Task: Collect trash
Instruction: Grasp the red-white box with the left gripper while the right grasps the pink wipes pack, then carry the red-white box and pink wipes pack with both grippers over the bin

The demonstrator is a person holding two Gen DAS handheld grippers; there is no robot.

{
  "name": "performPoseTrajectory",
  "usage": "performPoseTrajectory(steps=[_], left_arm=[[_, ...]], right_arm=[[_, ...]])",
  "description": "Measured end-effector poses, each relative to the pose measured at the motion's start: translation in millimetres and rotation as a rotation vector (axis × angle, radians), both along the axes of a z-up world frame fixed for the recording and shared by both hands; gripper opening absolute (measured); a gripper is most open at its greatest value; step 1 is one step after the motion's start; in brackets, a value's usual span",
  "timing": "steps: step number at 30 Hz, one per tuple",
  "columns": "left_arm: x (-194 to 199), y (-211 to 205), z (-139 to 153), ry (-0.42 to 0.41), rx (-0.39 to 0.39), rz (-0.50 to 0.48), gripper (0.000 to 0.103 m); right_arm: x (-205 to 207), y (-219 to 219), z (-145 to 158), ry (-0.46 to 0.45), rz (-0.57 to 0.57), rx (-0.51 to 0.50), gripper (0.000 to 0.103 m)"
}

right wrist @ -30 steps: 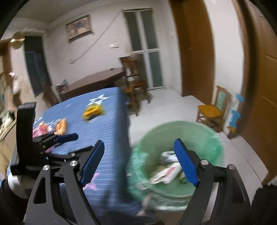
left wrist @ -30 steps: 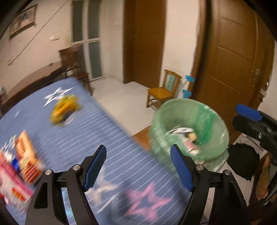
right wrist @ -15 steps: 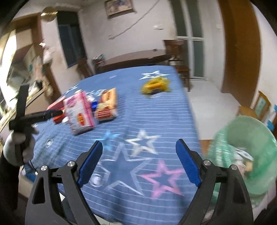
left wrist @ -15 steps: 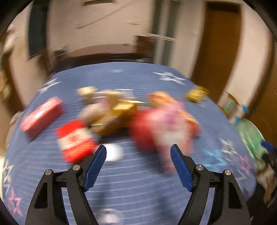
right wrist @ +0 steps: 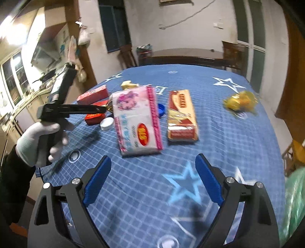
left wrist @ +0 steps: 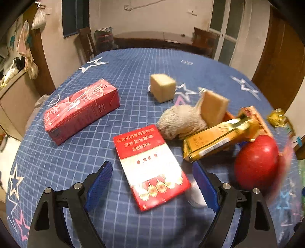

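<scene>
Left wrist view: your left gripper [left wrist: 152, 188], jaws wide and empty, straddles the flat red-and-white cardboard packet [left wrist: 150, 167]; light, stiff, slick. Pinch its long edges. Right gripper [right wrist: 152, 183] gapes too.

Glossy red carton [left wrist: 81, 112] – woven checked tablecloth [left wrist: 133, 63] – shiny gold wrapper [left wrist: 217, 139].

Whitish walls [right wrist: 200, 17] are enclosing the room; a dark wooden table [left wrist: 152, 39] and chairs [left wrist: 86, 41] are standing behind the star-patterned blue tablecloth [right wrist: 190, 76], a bright lamp glaring upper left.
</scene>
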State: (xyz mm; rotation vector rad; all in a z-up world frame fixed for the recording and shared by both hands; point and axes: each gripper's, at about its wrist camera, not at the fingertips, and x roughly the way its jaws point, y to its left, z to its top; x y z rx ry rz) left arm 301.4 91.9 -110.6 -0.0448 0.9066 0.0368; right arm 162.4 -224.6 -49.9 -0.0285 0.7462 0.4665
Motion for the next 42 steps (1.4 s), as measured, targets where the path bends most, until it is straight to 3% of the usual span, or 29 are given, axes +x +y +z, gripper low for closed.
performPoseTrajectory(steps=[4,5,6,8,20,22,23,26,30,42], left_arm=[[2.6,0.3,-9.9,0.003,0.01,0.004,0.085],[2.2,5.7,-12.0,0.005,-0.002,0.005,0.081],[1.4,10.6,-14.9,0.015,-0.001,0.005,0.07],[-2.2,15.3,-15.3,0.01,0.021,-0.009,0.065],[2.4,24.2,-16.3,0.012,0.032,-0.036,0.069],[3.1,26.9,-17.8,0.007,0.036,-0.035,0.065],[2.3,26.5,-17.0,0.0,0.039,-0.035,0.057],[-1.3,26.4,-16.3,-0.014,0.042,-0.035,0.057],[-12.3,24.4,-10.9,-0.051,0.039,-0.037,0.057],[-102.9,-12.6,48.6,-0.292,-0.034,-0.122,0.057]], right_arm=[[19.6,20.5,-0.5,-0.005,0.045,-0.013,0.086],[25.6,24.9,-1.2,-0.003,0.054,-0.02,0.086],[31.9,29.1,-2.3,0.0,0.063,-0.026,0.086],[45.8,38.2,-5.5,0.011,0.077,-0.036,0.086],[75.3,68.9,-25.5,0.025,0.071,-0.098,0.086],[78.2,70.8,-26.9,0.031,0.067,-0.093,0.072],[80.4,72.2,-28.3,0.04,0.066,-0.093,0.068],[77.7,72.1,-26.9,0.038,0.056,-0.072,0.058],[70.1,67.0,-22.9,0.026,0.037,-0.029,0.046],[30.4,45.3,16.0,-0.087,-0.069,0.033,0.043]])
